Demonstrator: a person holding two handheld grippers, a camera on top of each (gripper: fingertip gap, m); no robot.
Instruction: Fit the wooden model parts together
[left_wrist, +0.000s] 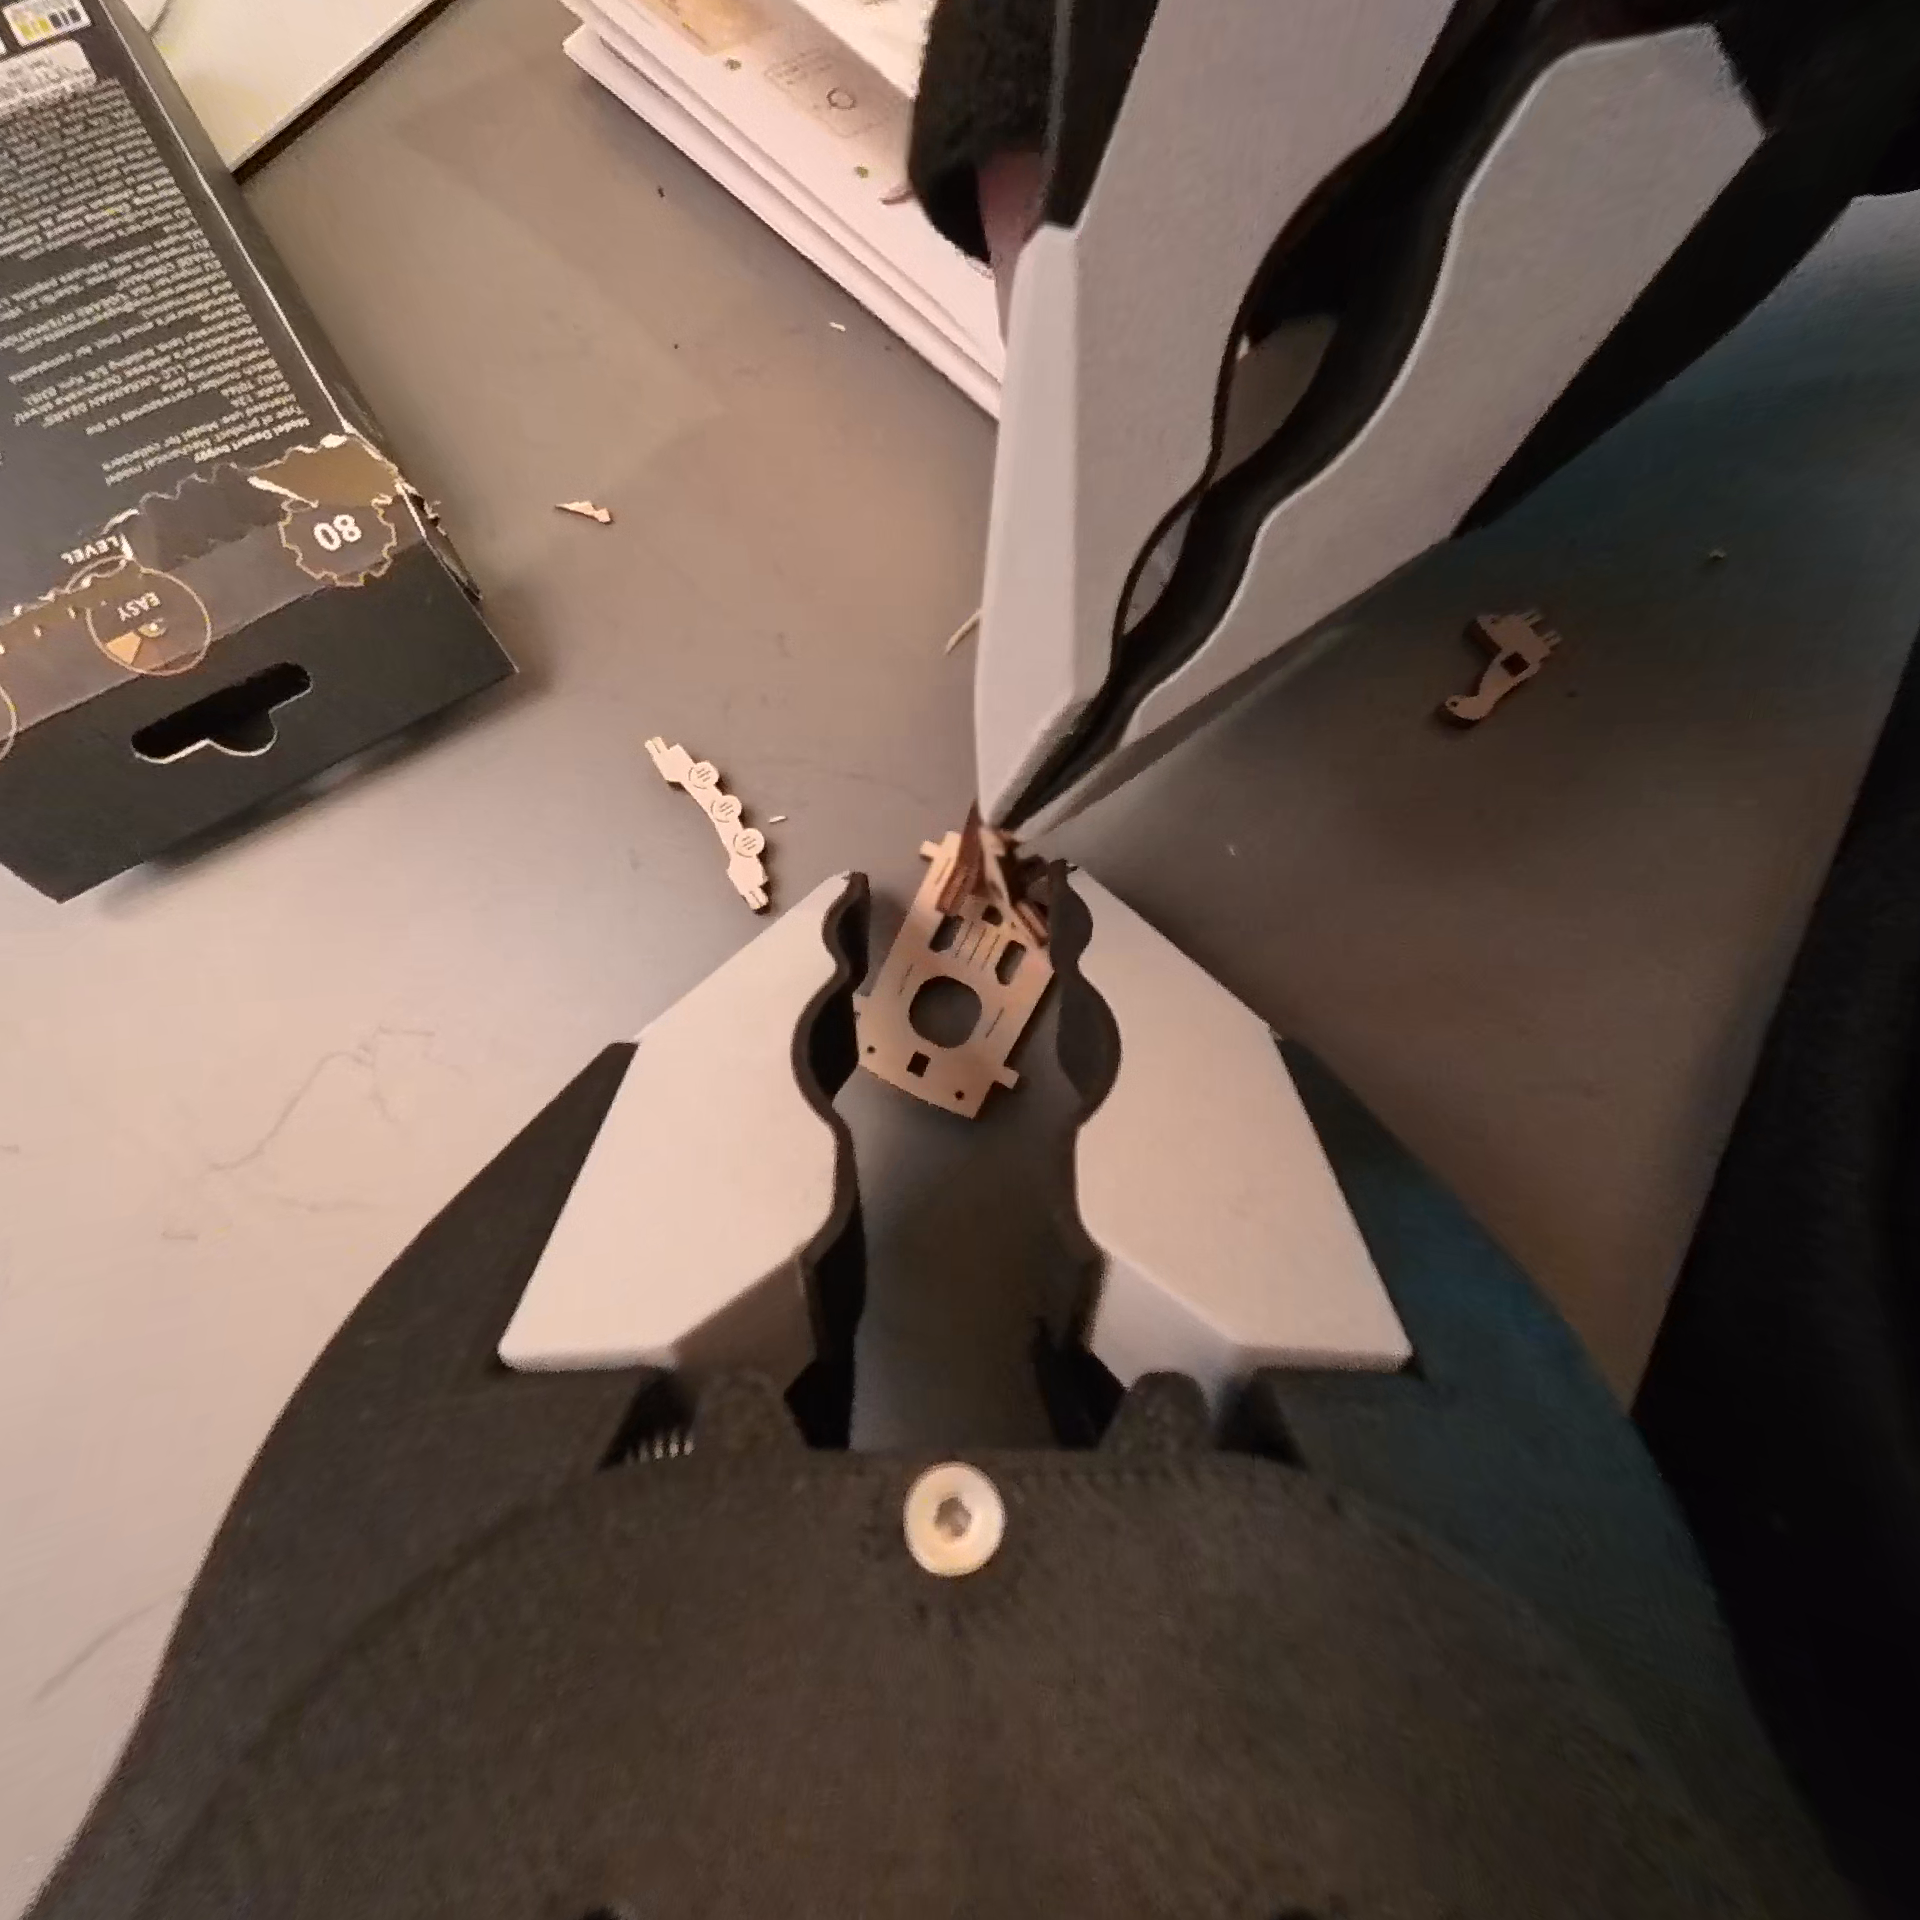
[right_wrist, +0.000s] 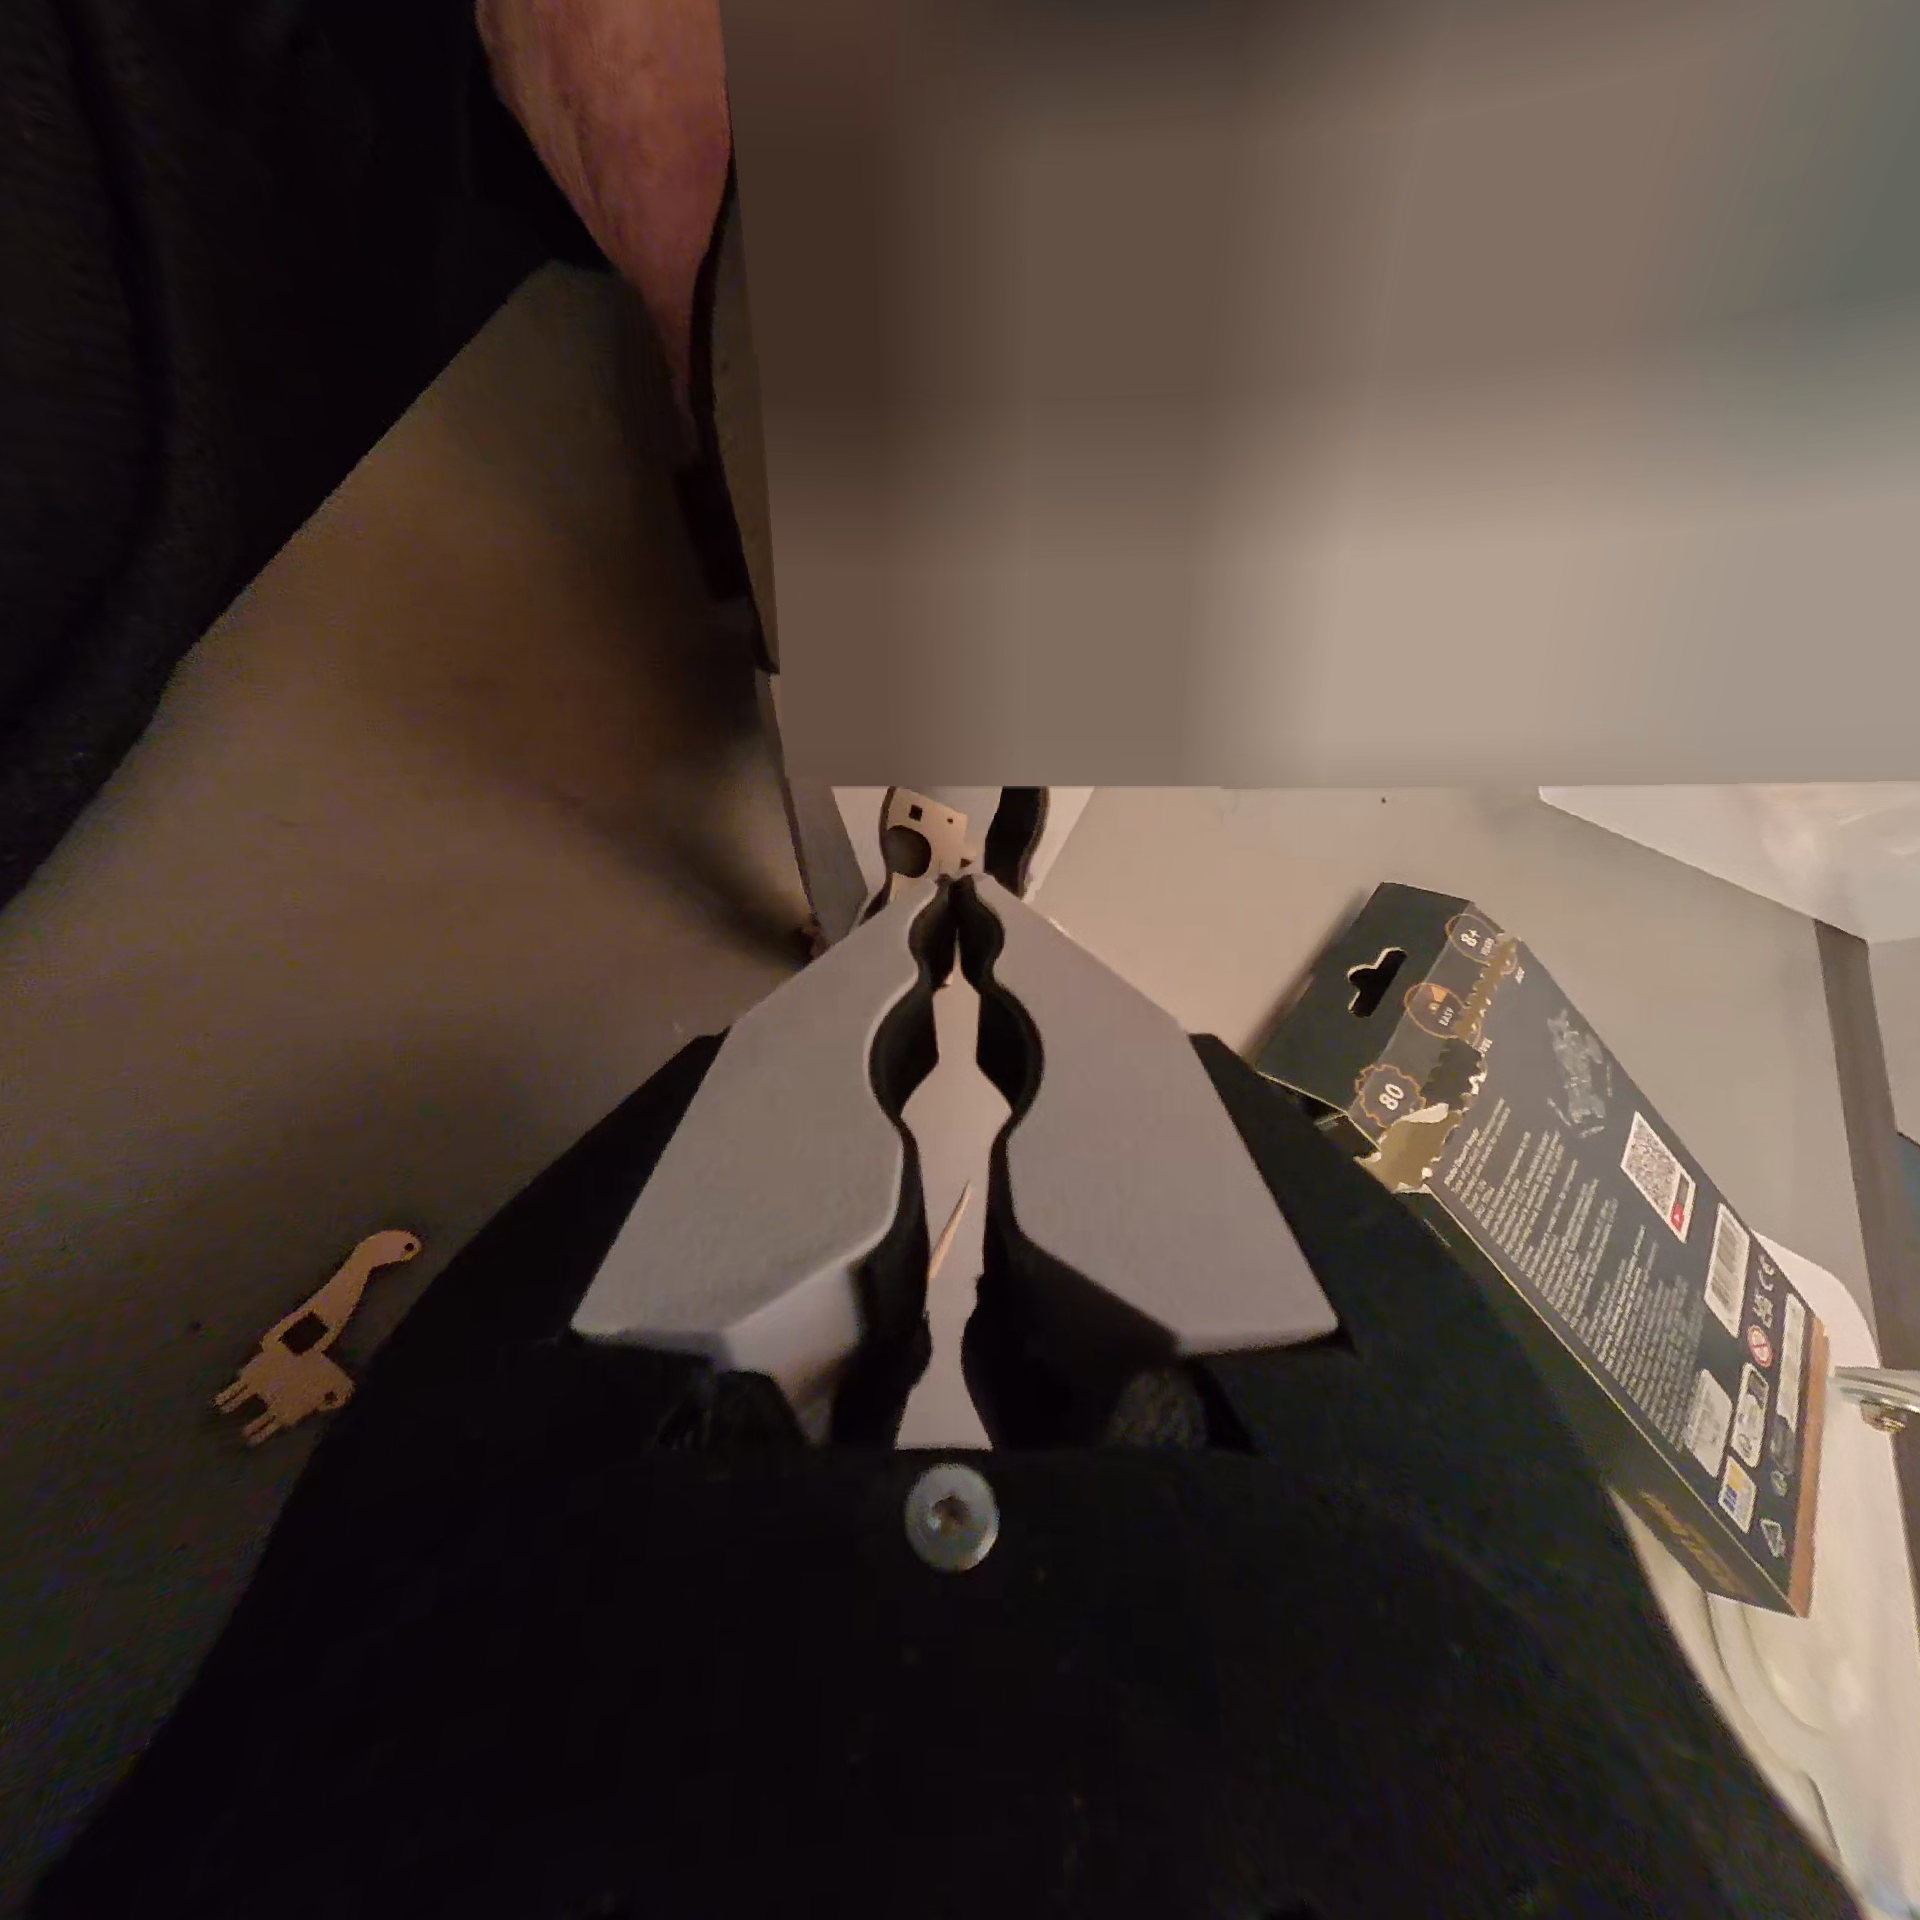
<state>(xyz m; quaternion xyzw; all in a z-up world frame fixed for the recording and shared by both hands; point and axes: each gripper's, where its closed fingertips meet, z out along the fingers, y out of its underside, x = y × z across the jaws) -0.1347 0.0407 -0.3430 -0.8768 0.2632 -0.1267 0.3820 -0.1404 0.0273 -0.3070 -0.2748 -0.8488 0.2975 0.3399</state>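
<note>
Left wrist view: the left gripper (left_wrist: 961, 909) grasps a flat wooden plate (left_wrist: 951, 1003) with a round hole between its parted fingers, above a grey table (left_wrist: 520, 436). The right gripper (left_wrist: 997, 821) descends from above, tips clenched on a small wooden piece (left_wrist: 971, 868) at the plate's far edge. A curved wooden strip (left_wrist: 717, 816), a hooked wooden part (left_wrist: 1496, 665) and a dark box (left_wrist: 156, 468) lie nearby.

Right wrist view: the right gripper (right_wrist: 956, 883), fingertips pinched together, meets the plate (right_wrist: 930, 821). The hooked part (right_wrist: 312, 1340) lies left, the box (right_wrist: 1621, 1226) right.

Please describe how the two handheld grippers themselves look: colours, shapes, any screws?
Both the left gripper and the right gripper have a rough black body, two light grey wedge-shaped fingers with wavy black inner pads, and one pale round screw in the middle. A black sleeve shows behind.
</note>
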